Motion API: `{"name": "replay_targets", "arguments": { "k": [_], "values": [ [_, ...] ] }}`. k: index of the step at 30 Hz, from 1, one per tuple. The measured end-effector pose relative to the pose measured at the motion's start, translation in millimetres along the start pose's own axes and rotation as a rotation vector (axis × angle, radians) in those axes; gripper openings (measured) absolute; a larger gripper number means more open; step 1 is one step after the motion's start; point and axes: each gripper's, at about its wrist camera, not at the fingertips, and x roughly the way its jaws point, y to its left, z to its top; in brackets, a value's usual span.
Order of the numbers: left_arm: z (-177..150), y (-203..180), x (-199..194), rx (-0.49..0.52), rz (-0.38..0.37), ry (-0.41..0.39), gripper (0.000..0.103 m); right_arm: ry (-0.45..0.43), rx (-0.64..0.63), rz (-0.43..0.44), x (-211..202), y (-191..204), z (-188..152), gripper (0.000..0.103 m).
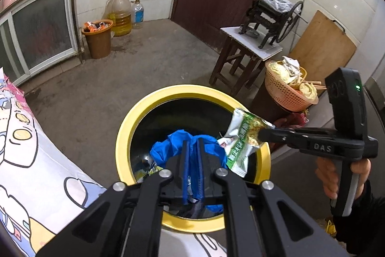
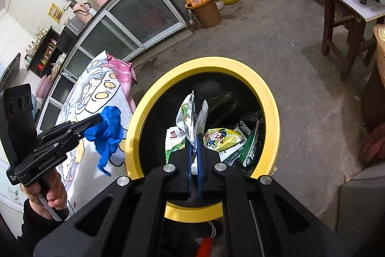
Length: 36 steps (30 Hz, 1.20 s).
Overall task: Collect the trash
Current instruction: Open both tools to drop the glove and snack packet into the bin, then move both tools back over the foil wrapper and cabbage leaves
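Two pieces of trash were held over the bin.

A crumpled blue plastic glove [image 1: 190, 143] was pinched in the closed left tool [image 1: 191, 151], and a green-and-white foil snack wrapper [image 1: 243, 136] was clamped in the closed right tool [image 2: 196, 151], both above the round yellow-rimmed black bin [image 1: 144, 112]. Each should be centred over the opening before release.

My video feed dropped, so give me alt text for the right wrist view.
The right hand-held gripper is shut on a green-and-white snack wrapper over a yellow-rimmed black trash bin that already holds wrappers. At left, the left hand-held gripper grips a blue glove above a cartoon-print cloth.
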Motion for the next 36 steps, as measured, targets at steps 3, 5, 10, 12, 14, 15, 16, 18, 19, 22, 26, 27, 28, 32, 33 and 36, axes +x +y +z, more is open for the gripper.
{"name": "replay_targets", "arguments": {
  "k": [3,5,10,12,14,15,16,18,19,22,26,27,28,32,33,36],
  "values": [
    [1,5,4,-0.03,-0.008,0.007,0.01,0.005,0.017,-0.004,0,-7,2,0.006],
    [1,9,4,-0.056,-0.009,0.001,0.024,0.013,0.03,-0.01,0,-12,1,0.006],
    [1,20,-1,-0.112,-0.001,-0.028,0.056,0.024,0.067,-0.005,2,-23,0,0.047],
    [1,24,-6,-0.135,0.014,-0.042,0.06,0.012,0.089,0.002,1,-26,-1,0.05],
    [0,26,-10,-0.151,0.022,-0.051,0.06,0.006,0.085,-0.004,-1,-25,-1,0.05],
    [0,27,-14,-0.16,0.032,-0.061,0.061,0.002,0.085,-0.007,-2,-24,-2,0.05],
    [0,28,-19,-0.166,0.052,-0.077,0.061,-0.001,0.086,-0.009,-3,-24,-2,0.05],
    [-1,29,-30,-0.177,0.079,-0.109,0.065,-0.002,0.08,-0.008,-5,-21,-3,0.05],
    [-2,30,-36,-0.19,0.092,-0.123,0.068,-0.005,0.079,-0.008,-6,-20,-3,0.05],
    [-6,38,-56,-0.25,0.138,-0.155,0.069,-0.014,0.075,0.001,-9,-15,-4,0.05],
    [-22,57,-87,-0.327,0.23,-0.187,0.078,-0.03,0.042,0.029,-11,2,-6,0.059],
    [-28,63,-99,-0.344,0.256,-0.197,0.078,-0.028,0.027,0.045,-10,8,-6,0.06],
    [-36,69,-112,-0.357,0.283,-0.209,0.078,-0.023,0.009,0.058,-9,14,-7,0.06],
    [-67,91,-160,-0.408,0.426,-0.239,0.078,-0.043,-0.103,0.065,-7,51,-10,0.06],
    [-76,97,-174,-0.428,0.454,-0.246,0.078,-0.046,-0.125,0.07,-6,59,-11,0.06],
    [-102,111,-210,-0.488,0.517,-0.26,0.078,-0.033,-0.193,0.128,2,89,-15,0.06]
  ]
}}
